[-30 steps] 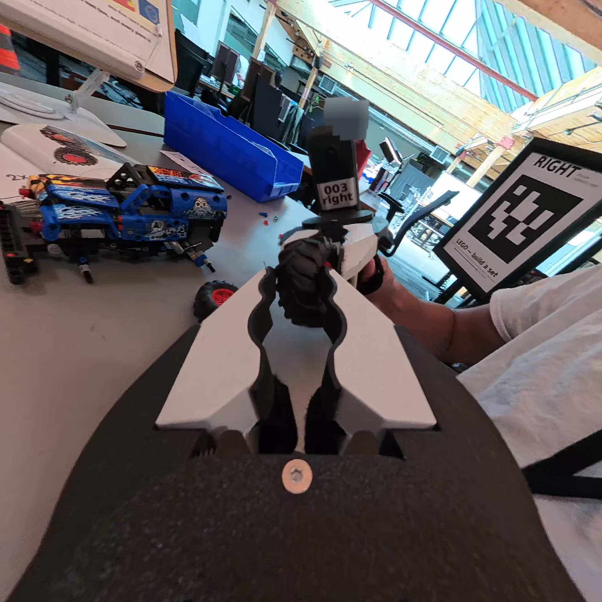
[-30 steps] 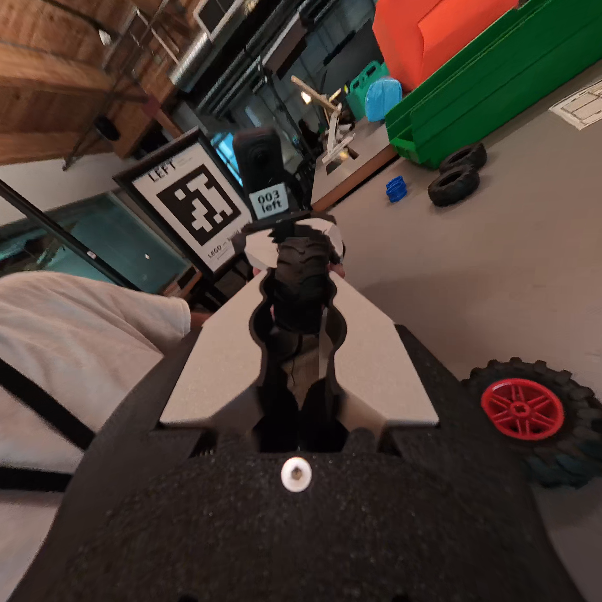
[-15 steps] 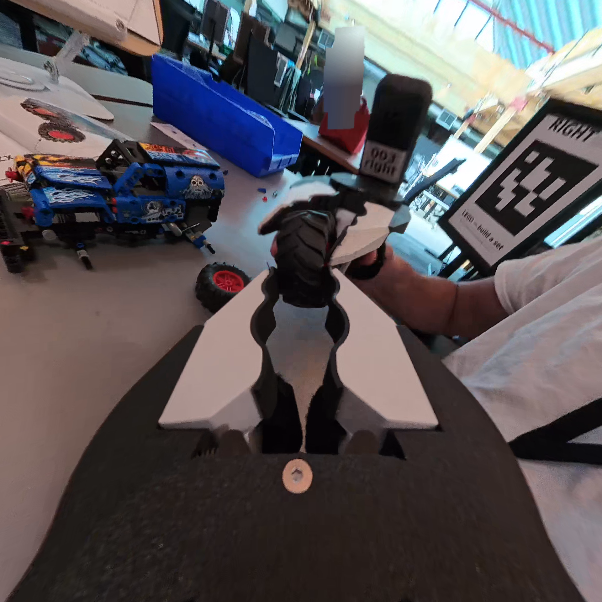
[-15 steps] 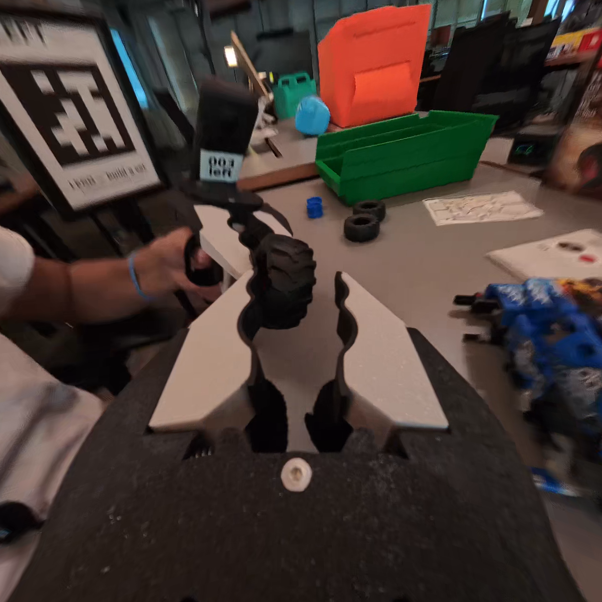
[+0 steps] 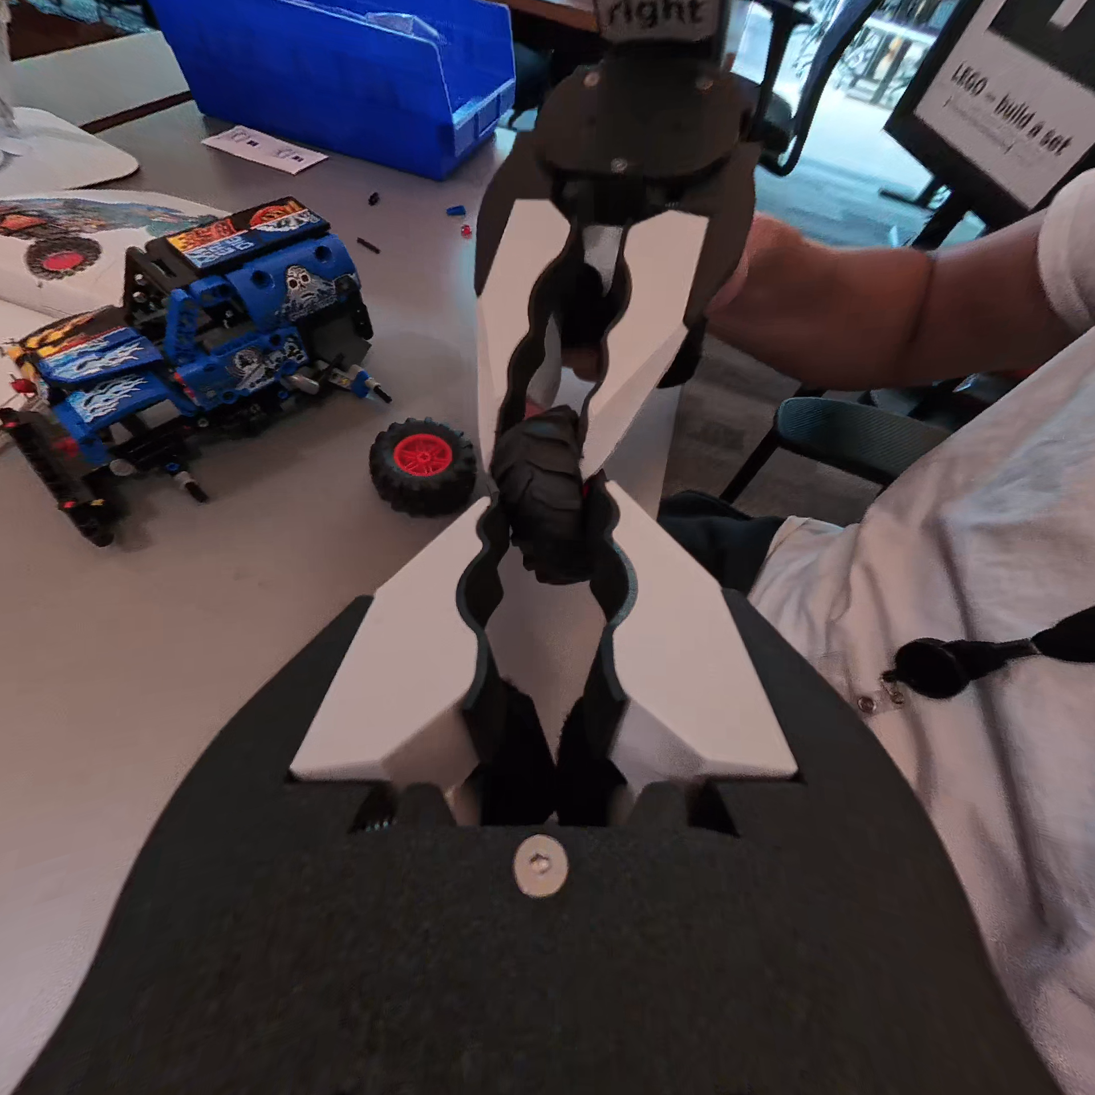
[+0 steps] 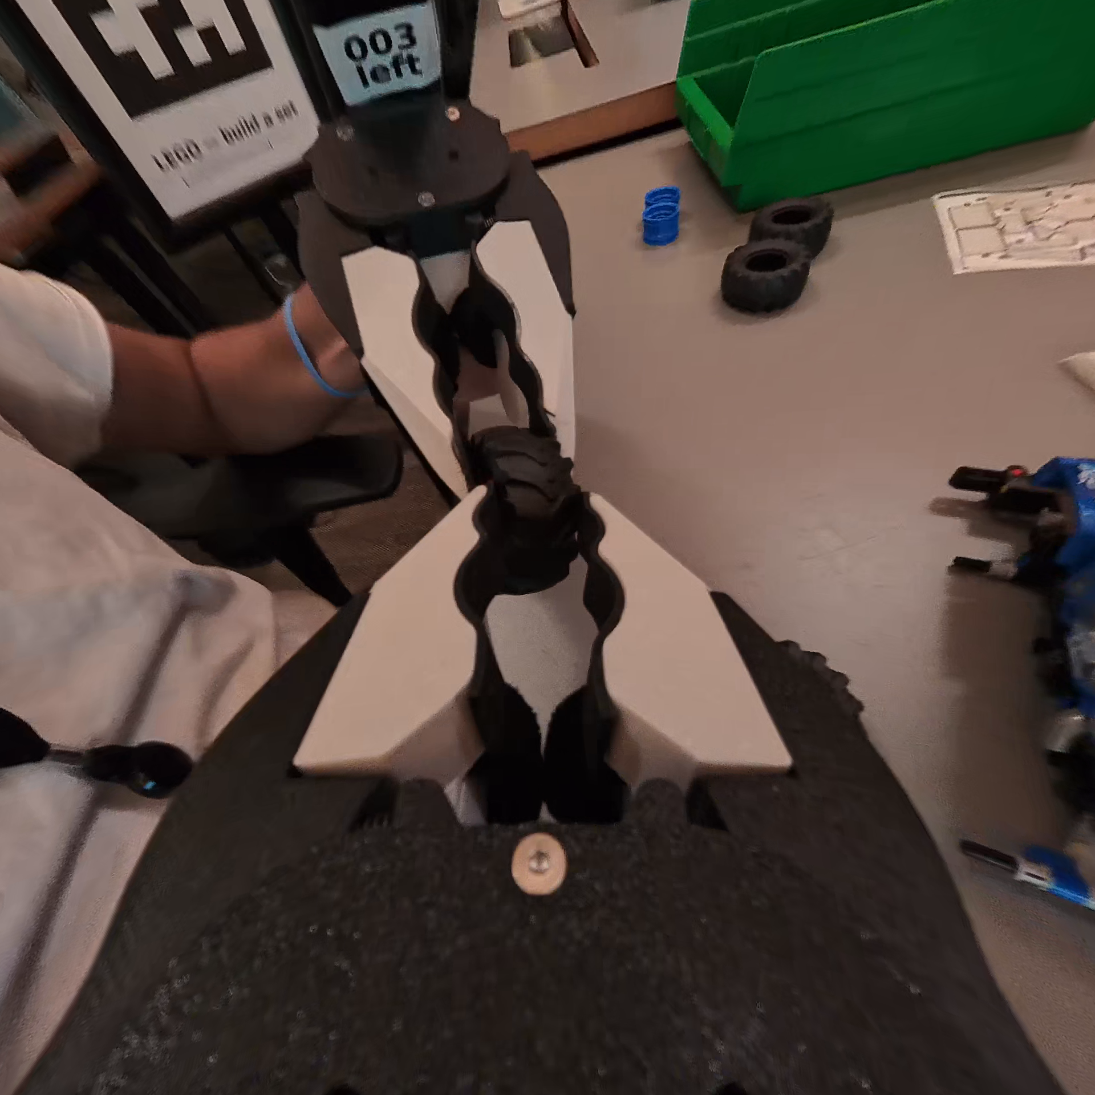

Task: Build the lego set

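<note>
Both grippers have swung tip to tip, left gripper (image 5: 548, 503) and right gripper (image 6: 533, 503) clamped on one tire (image 5: 542, 495); beside it, green bin's (image 6: 889, 101) contents are hidden.

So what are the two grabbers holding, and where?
Both grippers, left and right, pinch one black tyre between their fingertips, gripping its knobbly tread from opposite ends.

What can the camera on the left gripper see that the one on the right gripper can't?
Only the left wrist view shows the blue plastic bin and the finished wheel with a red hub lying on the grey table.

Only the right wrist view shows the green plastic bin, two bare black rubber tyres and a small blue ribbed cylinder.

Both show the black knobbly tyre between the left gripper and right gripper, and the blue toy truck.
</note>
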The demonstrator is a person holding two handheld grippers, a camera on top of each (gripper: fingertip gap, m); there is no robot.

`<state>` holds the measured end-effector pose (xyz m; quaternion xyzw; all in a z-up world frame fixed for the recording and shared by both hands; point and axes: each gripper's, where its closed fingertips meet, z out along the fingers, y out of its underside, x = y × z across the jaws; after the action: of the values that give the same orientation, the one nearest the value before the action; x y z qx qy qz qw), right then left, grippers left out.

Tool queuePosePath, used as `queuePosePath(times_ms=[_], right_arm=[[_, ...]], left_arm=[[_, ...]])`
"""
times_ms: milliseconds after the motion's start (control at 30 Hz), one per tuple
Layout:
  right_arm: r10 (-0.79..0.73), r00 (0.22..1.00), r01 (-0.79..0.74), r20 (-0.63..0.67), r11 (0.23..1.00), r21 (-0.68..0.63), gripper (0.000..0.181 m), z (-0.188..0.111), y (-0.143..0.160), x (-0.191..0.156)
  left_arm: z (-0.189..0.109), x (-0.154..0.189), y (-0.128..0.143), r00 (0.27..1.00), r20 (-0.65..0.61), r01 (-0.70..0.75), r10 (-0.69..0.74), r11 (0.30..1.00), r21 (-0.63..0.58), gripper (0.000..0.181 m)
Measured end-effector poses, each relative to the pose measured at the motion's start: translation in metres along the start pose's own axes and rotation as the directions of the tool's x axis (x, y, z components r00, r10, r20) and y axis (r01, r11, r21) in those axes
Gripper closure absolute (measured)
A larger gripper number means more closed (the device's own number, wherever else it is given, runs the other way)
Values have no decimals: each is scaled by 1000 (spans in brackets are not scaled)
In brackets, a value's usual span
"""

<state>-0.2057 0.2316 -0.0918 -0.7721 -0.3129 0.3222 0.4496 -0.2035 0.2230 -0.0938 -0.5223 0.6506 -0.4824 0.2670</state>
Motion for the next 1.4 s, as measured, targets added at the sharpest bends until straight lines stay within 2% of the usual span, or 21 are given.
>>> queuePosePath(times_ms=[133, 167, 233, 267, 400, 500, 567, 600, 667, 767, 833, 933, 1000, 1033, 1133, 1167, 1200, 1300, 1400], right_arm=[[192, 972, -201, 136, 978, 54, 154, 2, -1, -4], [161, 981, -167, 108, 984, 54, 153, 3, 0, -2], [2, 1000, -2, -8, 999, 40, 151, 6, 2, 3], [-36, 999, 36, -15, 999, 31, 153, 6, 1, 0], [49, 998, -50, 32, 999, 21, 154, 3, -4, 1], [124, 992, -120, -27, 986, 117, 155, -4, -17, 17], [143, 986, -121, -83, 967, 222, 155, -10, -28, 27], [117, 986, -87, -119, 968, 235, 155, -9, -28, 27], [76, 982, -27, -173, 962, 271, 154, -5, -30, 22], [107, 974, -34, -200, 941, 337, 154, -4, -32, 19], [73, 980, -17, -187, 958, 286, 154, -4, -26, 18], [-223, 939, 261, -262, 958, 121, 139, -6, -22, 15], [-380, 894, 386, -236, 922, -23, 147, -4, -15, 8], [-408, 893, 403, -190, 913, -67, 154, -2, -11, 3], [-350, 929, 338, -118, 935, -110, 155, -2, -6, -2], [-340, 930, 327, -142, 939, -106, 156, -2, -8, 2], [-313, 935, 306, -168, 950, -69, 156, -3, -13, 5], [-83, 984, 100, -157, 990, 101, 158, -7, -28, 12], [-65, 969, 111, -240, 976, 185, 158, -2, -28, 20]], left_arm=[[-1, 2, -2, 998, -61, 26, -24, 999, 31, 155], [-1, 0, -1, 998, -54, 18, -17, 1000, 23, 155], [-1, -3, 3, 999, -41, -11, 11, 1000, 3, 155], [-2, -2, 4, 998, -55, -14, 14, 1000, 5, 155], [-2, -2, -4, 998, -65, 9, -4, 997, 72, 154], [-3, -16, -14, 990, -16, 138, -138, 974, 178, 152], [0, -23, -9, 981, 24, 183, -191, 965, 186, 127], [1, -23, -9, 979, 23, 194, -203, 960, 203, 127], [1, -21, -15, 976, 6, 207, -216, 944, 255, 139], [1, -18, -21, 971, -47, 237, -234, 928, 288, 153], [4, -14, -15, 970, -68, 244, -234, 941, 237, 155], [9, -4, -4, 978, -93, 195, -185, 973, 123, 155], [12, 0, 3, 991, -69, 116, -114, 993, 32, 155], [12, 1, 5, 997, -48, 68, -68, 998, -2, 156], [10, 4, 7, 999, -18, -33, 32, 997, -69, 155], [10, 2, 4, 999, 7, -40, 41, 997, -58, 155], [9, -2, -2, 999, 28, -23, 23, 1000, -20, 155], [2, -7, -21, 995, 17, 95, -99, 982, 161, 150], [0, -16, -18, 988, 59, 128, -143, 969, 210, 150]])
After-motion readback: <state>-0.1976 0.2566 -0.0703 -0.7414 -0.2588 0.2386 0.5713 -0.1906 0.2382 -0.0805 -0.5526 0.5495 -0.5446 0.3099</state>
